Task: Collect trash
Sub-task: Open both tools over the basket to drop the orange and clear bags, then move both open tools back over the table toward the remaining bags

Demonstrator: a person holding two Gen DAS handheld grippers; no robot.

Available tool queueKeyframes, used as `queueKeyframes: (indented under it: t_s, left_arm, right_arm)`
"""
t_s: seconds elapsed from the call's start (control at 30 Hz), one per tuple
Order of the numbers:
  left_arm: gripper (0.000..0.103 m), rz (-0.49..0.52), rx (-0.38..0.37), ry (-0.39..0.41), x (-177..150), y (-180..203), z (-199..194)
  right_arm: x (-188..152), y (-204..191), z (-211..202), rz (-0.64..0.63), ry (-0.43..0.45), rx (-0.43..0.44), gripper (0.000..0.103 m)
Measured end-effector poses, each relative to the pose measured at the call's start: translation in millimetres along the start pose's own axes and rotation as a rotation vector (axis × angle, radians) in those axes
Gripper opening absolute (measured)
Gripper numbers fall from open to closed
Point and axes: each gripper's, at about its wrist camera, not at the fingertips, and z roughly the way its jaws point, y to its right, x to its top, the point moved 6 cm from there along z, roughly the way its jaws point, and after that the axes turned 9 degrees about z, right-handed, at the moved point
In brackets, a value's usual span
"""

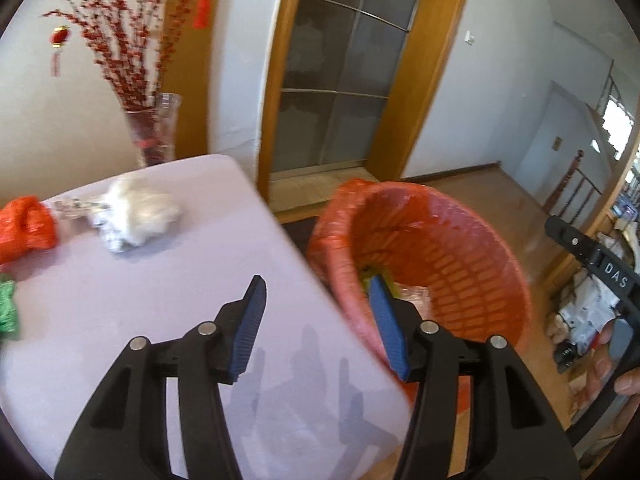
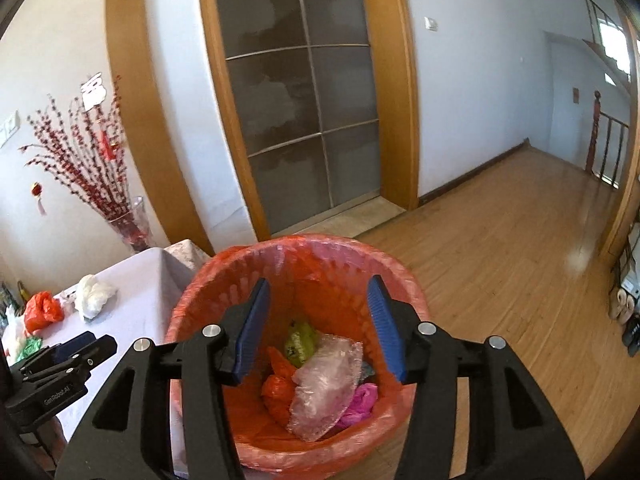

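An orange basket bin point(image 2: 296, 252) lined with a red bag stands on the floor beside the white table point(image 1: 160, 320); it also shows in the left wrist view point(image 1: 460, 240). Inside lie a clear plastic wrap point(image 2: 324, 392), a green wrapper point(image 2: 300, 340), an orange bag and a pink bag. My right gripper point(image 2: 318, 332) is open and empty above the bin. My left gripper point(image 1: 316, 320) is open and empty over the table's right edge. On the table lie white crumpled paper point(image 1: 140, 212), an orange bag point(image 1: 24, 228) and a green wrapper point(image 1: 8, 308).
A glass vase point(image 1: 154, 132) with red branches stands behind the table's far corner. A sliding door in a wooden frame point(image 2: 304, 100) is behind the bin. Wooden floor point(image 2: 520, 260) stretches to the right, with shoes point(image 2: 624, 308) at the far right.
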Motion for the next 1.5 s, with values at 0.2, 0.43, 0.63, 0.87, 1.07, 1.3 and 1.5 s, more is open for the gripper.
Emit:
queueKeyframes:
  t_s: [0.2, 0.43, 0.63, 0.87, 1.07, 1.3, 1.5]
  left_arm:
    - [0.054, -0.024, 0.112, 0.037, -10.9, -46.0, -31.9]
    - [0.054, -0.100, 0.242, 0.055, -28.0, -115.1, -71.9]
    - [0.054, -0.150, 0.366, 0.057, -46.1, -177.9, -108.0]
    - [0.047, -0.233, 0.532, 0.040, -71.7, -267.3, -149.2]
    - [0.040, -0.332, 0.530, -0.041, -92.8, -318.1, -143.3]
    - [0.038, -0.358, 0.458, -0.112, -105.6, -323.8, -122.4]
    - [0.029, -0.357, 0.427, -0.177, -111.8, -323.7, -106.4]
  right_arm:
    - [-12.1, -35.2, 4.8, -0.057, -0.030, 0.058, 0.052]
    - [-29.8, -84.6, 8.3, -0.122, -0.064, 0.134, 0.052]
    - [-43.8, -123.5, 11.9, -0.167, -0.094, 0.196, 0.052]
    - [-67.1, -165.8, 16.1, -0.220, -0.139, 0.259, 0.052]
    - [-82.3, -191.6, 17.0, -0.251, -0.169, 0.293, 0.052]
    - [-91.7, -212.4, 19.8, -0.287, -0.189, 0.320, 0.052]
    - [-99.7, -223.8, 18.8, -0.310, -0.203, 0.339, 0.052]
